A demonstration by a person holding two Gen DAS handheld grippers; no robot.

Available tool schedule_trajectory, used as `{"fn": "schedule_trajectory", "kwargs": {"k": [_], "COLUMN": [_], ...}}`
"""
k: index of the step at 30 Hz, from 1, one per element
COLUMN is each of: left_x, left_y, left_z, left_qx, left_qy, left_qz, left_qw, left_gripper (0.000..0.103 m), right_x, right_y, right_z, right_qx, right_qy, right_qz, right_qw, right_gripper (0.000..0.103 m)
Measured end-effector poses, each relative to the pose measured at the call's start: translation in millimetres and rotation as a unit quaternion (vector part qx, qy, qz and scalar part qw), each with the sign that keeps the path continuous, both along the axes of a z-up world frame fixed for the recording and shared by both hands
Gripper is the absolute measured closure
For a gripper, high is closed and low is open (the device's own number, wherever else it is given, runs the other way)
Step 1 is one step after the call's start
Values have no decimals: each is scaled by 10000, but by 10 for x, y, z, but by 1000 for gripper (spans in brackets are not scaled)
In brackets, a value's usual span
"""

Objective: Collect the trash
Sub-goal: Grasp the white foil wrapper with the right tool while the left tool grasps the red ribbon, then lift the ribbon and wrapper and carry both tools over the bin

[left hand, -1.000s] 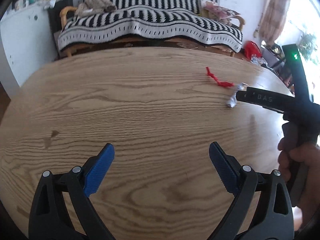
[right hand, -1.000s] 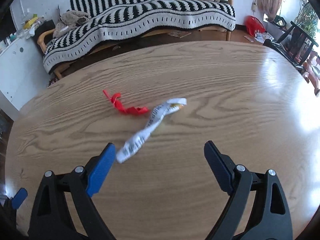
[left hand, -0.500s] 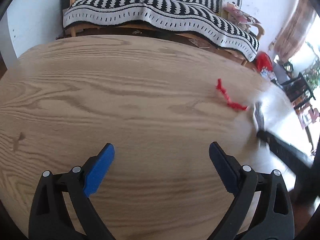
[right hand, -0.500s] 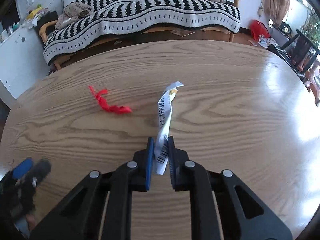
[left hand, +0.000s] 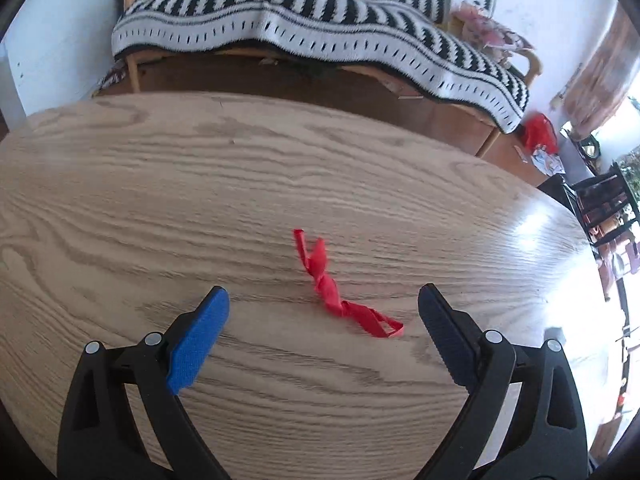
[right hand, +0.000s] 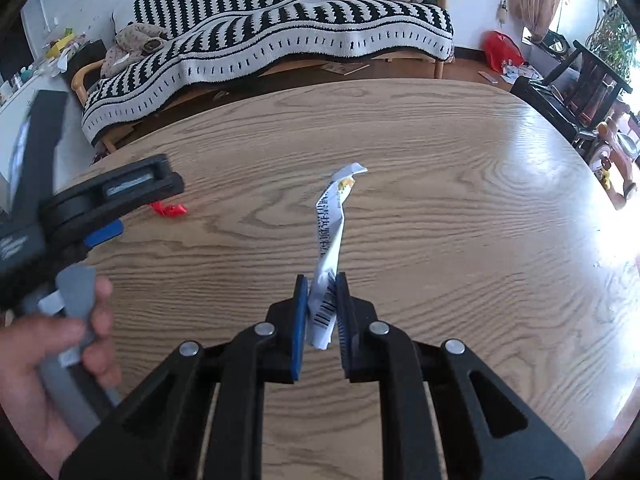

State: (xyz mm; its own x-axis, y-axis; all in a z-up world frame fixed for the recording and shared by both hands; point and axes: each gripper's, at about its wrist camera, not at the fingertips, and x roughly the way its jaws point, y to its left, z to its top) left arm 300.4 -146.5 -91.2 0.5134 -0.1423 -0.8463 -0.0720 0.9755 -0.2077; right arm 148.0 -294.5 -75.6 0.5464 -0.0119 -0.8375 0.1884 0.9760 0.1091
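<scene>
A twisted red wrapper lies on the round wooden table. My left gripper is open, its blue pads on either side of the wrapper and just above the table. My right gripper is shut on a long white wrapper with a barcode and holds it up off the table. In the right wrist view the left gripper shows at the left, held by a hand, with a bit of the red wrapper beyond it.
A sofa under a black and white striped blanket stands beyond the table's far edge. Dark chairs and a red bag are on the floor at the right. The table's right edge shines in sunlight.
My left gripper has moved right and forward until the red wrapper lies between its open fingers. My right gripper has shut on the white wrapper and lifted it.
</scene>
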Motion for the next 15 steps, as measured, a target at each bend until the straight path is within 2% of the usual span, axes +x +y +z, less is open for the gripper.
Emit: {"fn": "schedule_trajectory", "kwargs": {"k": [3, 4, 5, 6, 8, 10, 11, 15], "left_x": [-15, -37, -54, -77, -107, -152, -192, -430], "left_y": [-36, -59, -79, -109, -137, -145, -146, -65], "left_z": [-12, -12, -8, -4, 4, 7, 6, 5], "left_qx": [136, 212, 299, 415, 491, 500, 505, 578], "left_qy": [-40, -76, -120, -164, -220, -239, -254, -255], "left_qz": [9, -13, -41, -100, -238, -338, -401, -525], "left_qw": [9999, 9997, 9995, 9990, 9983, 9979, 9976, 9966], "left_gripper": [12, 18, 30, 36, 66, 72, 93, 94], "right_x": [-55, -70, -90, -112, -142, -191, -211, -317], "right_y": [-69, -89, -112, -132, -146, -166, -166, -153], "right_z": [28, 35, 46, 55, 68, 94, 110, 220], "right_qx": [11, 15, 15, 23, 28, 30, 39, 181], "right_qy": [-13, -15, -20, -23, -27, -43, -55, -156], "right_qz": [-24, -27, -36, -51, -77, -91, -100, -115], "right_qw": [10000, 10000, 10000, 10000, 10000, 9999, 9999, 9996], "right_gripper": [88, 88, 88, 88, 88, 88, 88, 88]}}
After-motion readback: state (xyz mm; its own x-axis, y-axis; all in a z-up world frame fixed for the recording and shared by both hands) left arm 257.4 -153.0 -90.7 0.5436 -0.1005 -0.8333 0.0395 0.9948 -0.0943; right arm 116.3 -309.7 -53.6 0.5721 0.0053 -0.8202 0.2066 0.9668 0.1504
